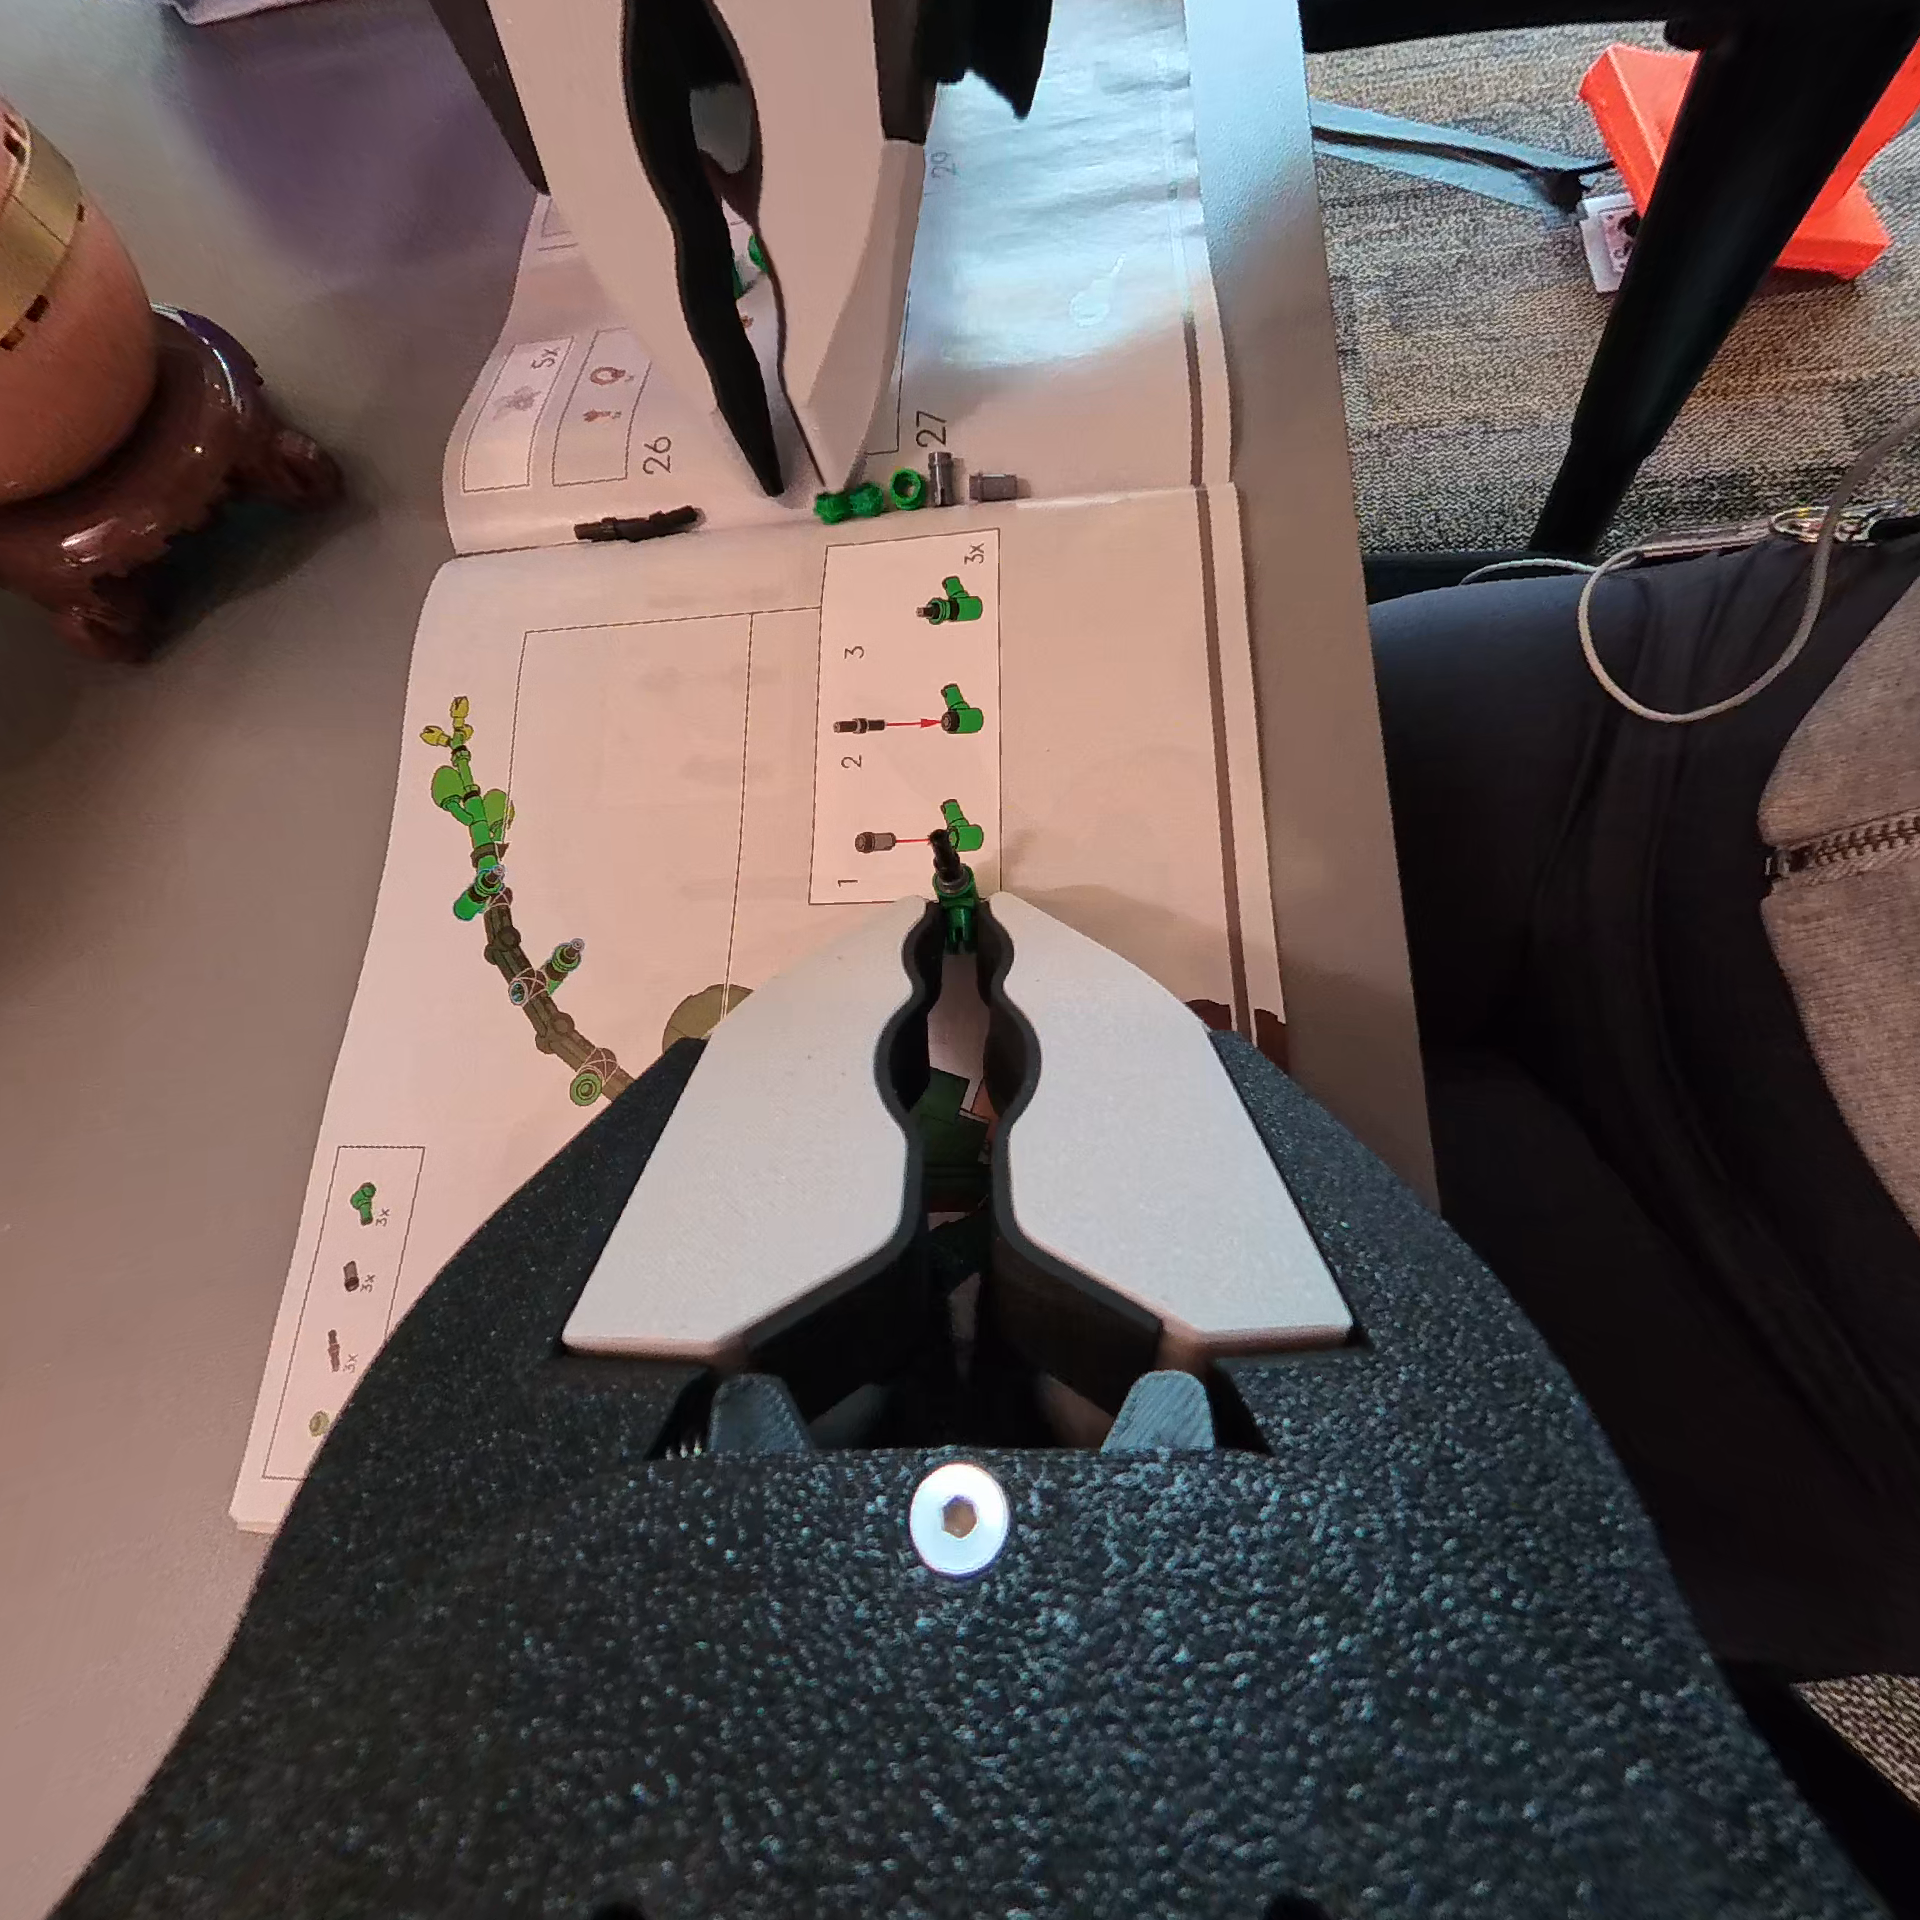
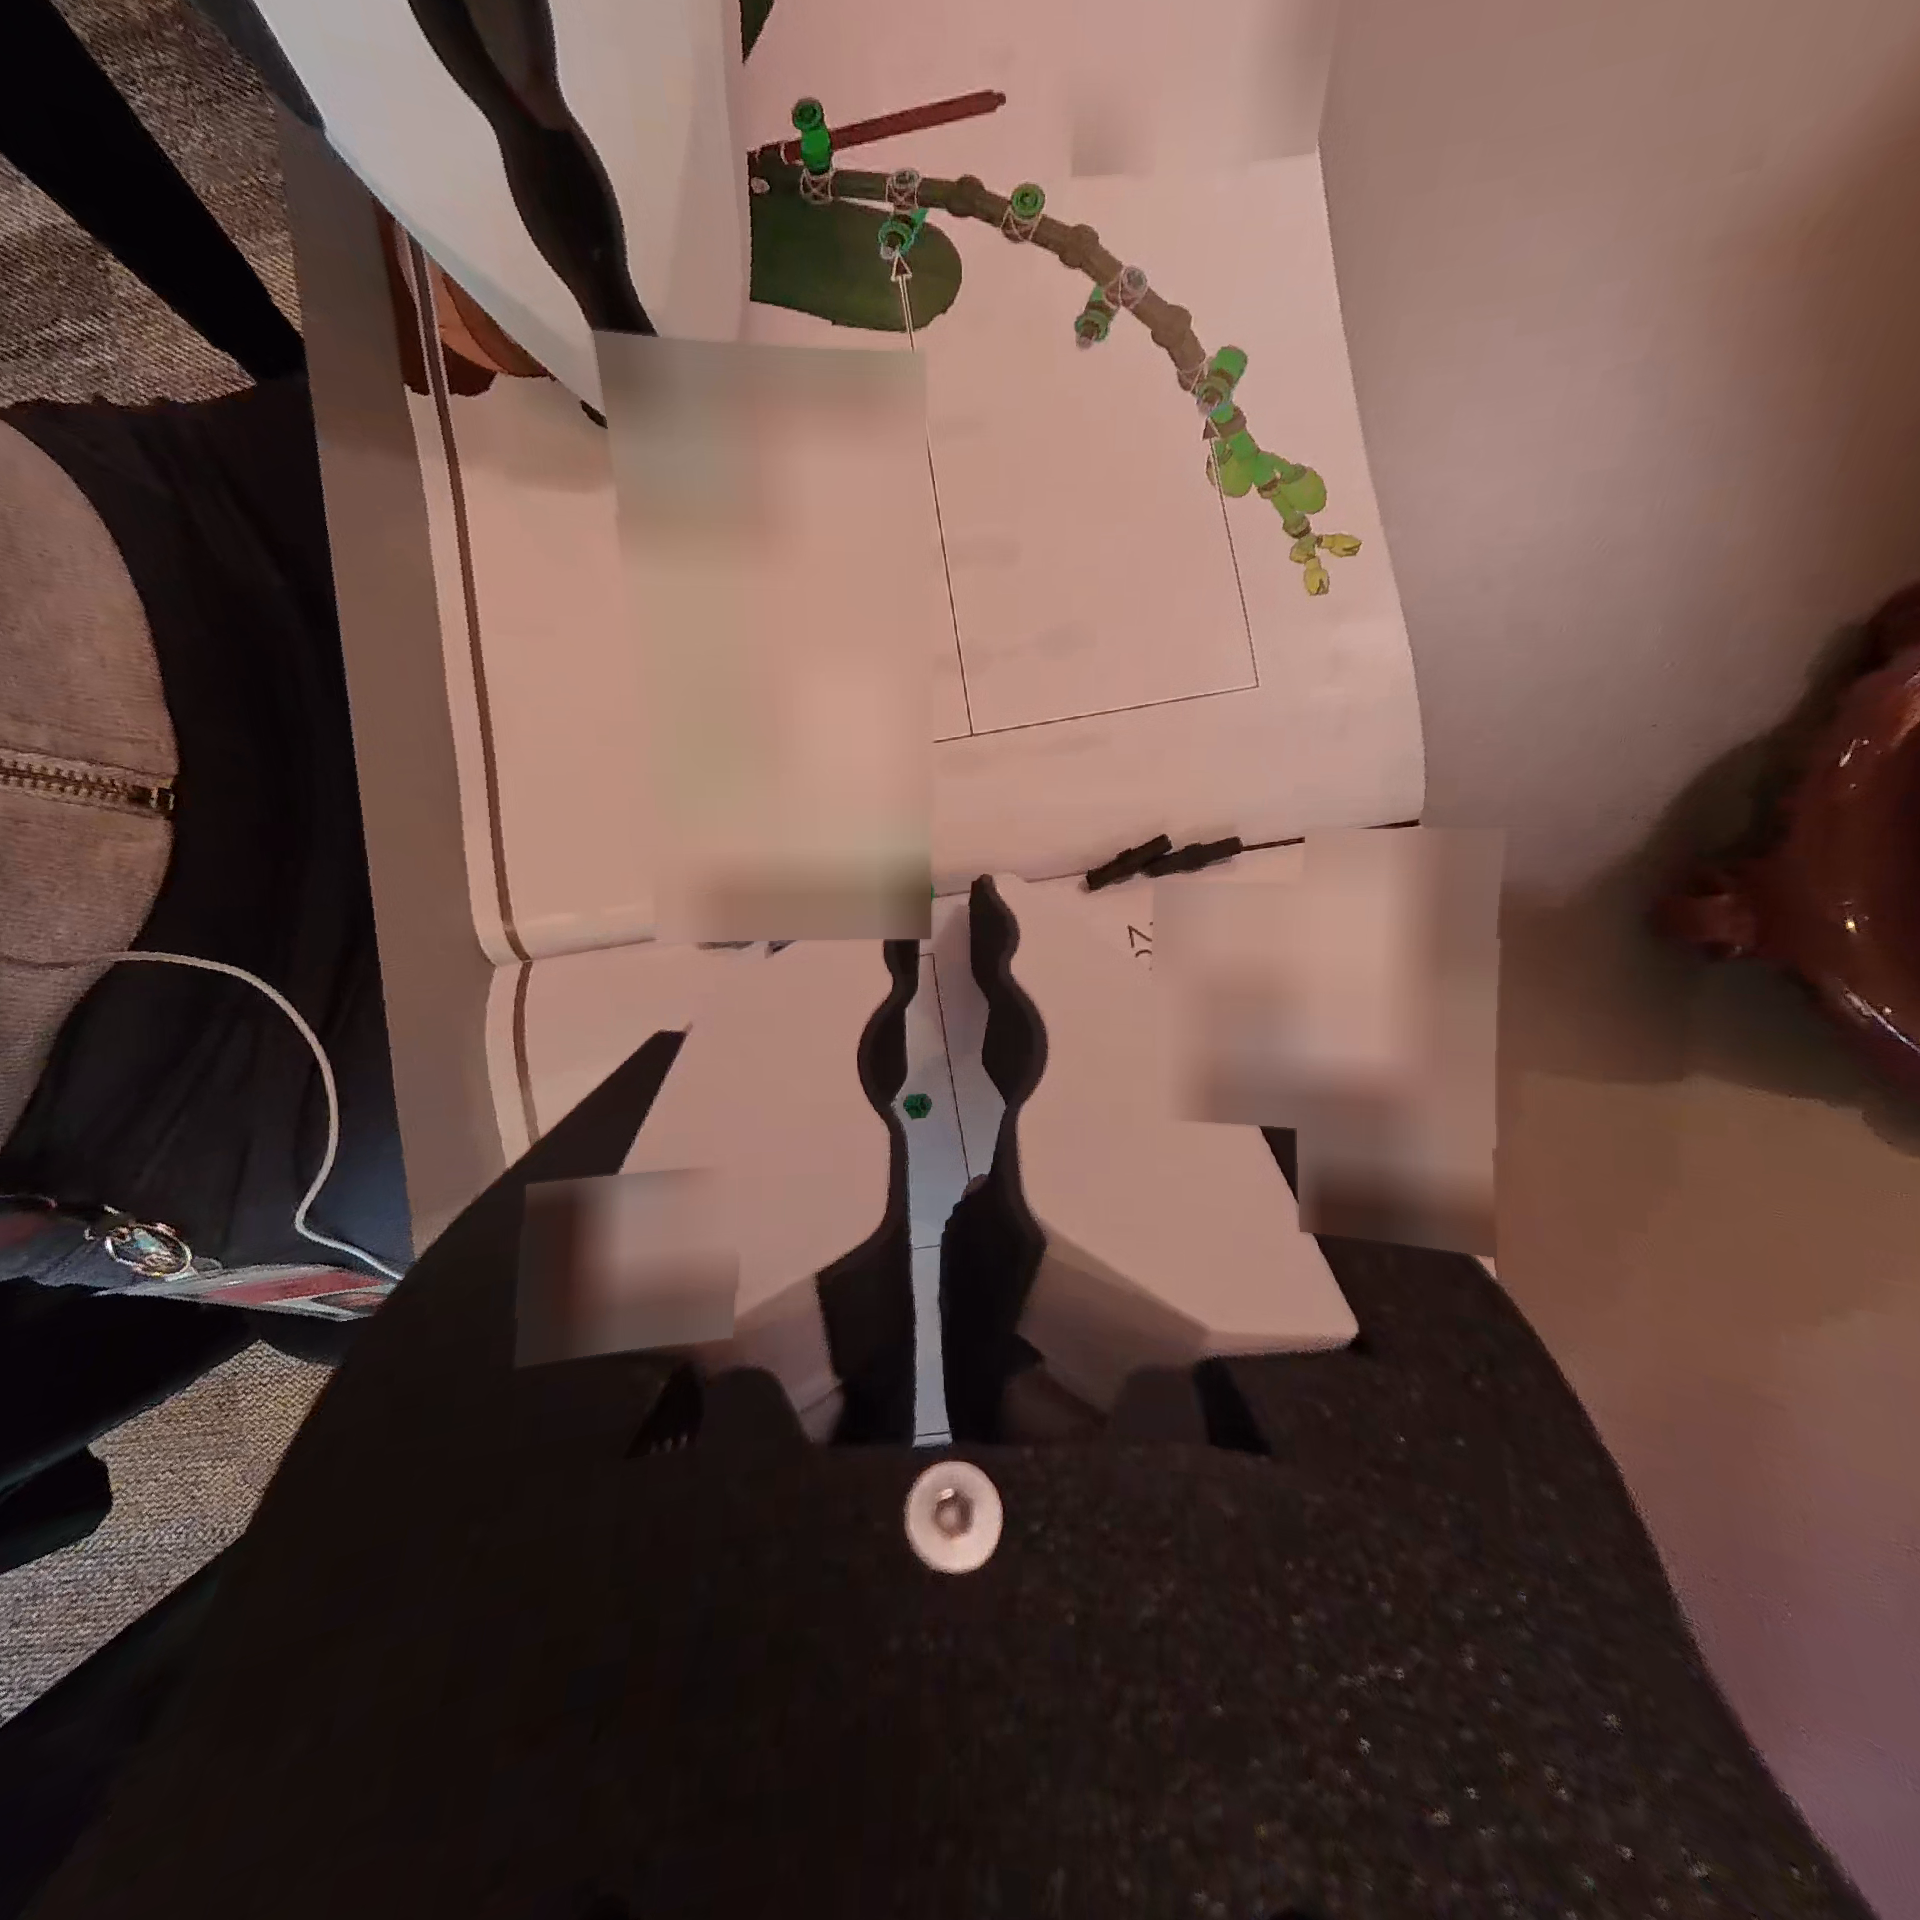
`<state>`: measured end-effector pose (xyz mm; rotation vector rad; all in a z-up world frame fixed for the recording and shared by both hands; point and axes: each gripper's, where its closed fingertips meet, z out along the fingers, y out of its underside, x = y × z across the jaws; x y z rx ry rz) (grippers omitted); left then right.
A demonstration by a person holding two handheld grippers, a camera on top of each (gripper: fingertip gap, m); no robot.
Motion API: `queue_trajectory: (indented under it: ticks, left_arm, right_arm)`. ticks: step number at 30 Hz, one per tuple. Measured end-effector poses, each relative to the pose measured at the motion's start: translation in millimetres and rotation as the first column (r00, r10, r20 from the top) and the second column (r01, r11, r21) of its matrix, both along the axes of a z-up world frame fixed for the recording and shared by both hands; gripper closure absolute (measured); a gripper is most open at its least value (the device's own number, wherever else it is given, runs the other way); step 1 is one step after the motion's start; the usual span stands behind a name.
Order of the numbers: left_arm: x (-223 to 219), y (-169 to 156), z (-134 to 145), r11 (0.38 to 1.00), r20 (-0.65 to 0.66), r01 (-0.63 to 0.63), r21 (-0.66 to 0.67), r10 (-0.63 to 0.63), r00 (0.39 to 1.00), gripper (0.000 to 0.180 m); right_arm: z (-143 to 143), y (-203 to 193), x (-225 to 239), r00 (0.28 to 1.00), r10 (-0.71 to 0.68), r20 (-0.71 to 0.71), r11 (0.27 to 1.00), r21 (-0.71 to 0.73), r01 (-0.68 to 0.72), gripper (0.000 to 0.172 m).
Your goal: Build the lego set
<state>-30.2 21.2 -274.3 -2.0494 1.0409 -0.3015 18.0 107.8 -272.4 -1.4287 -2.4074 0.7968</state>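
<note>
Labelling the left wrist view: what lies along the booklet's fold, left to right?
Black pins → right gripper tips → green connector → green ring → two grey sleeves.

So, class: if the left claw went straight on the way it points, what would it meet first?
Most likely the small grey pieces in the booklet's fold, hit first by the black pin jutting from the left claw; height above page unclear.

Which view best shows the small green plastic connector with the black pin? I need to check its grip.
The left wrist view: the small green plastic connector with the black pin sits pinched at the left hand-held gripper tips. The right wrist view hides it behind that gripper's body.
</note>
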Motion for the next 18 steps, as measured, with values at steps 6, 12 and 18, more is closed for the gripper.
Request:
queue_trajectory:
  ticks: [6,12,18]
  left_arm:
    - [0,-1,0,1.000,0.001,0.000,-0.002,0.000,1.000,0.175]
    - [0,0,0,1.000,0.001,0.000,-0.001,0.000,1.000,0.175]
    - [-1,1,-1,1.000,0.001,0.000,-0.001,0.000,1.000,0.175]
  right_arm:
    - [-3,-4,2,1.000,0.027,0.010,1.000,-0.009,-0.027,0.163]
    - [-2,-5,1,0.998,0.056,-0.018,0.998,0.003,-0.056,0.169]
    - [9,0,-14,0.989,0.014,-0.144,0.999,0.042,-0.008,0.170]
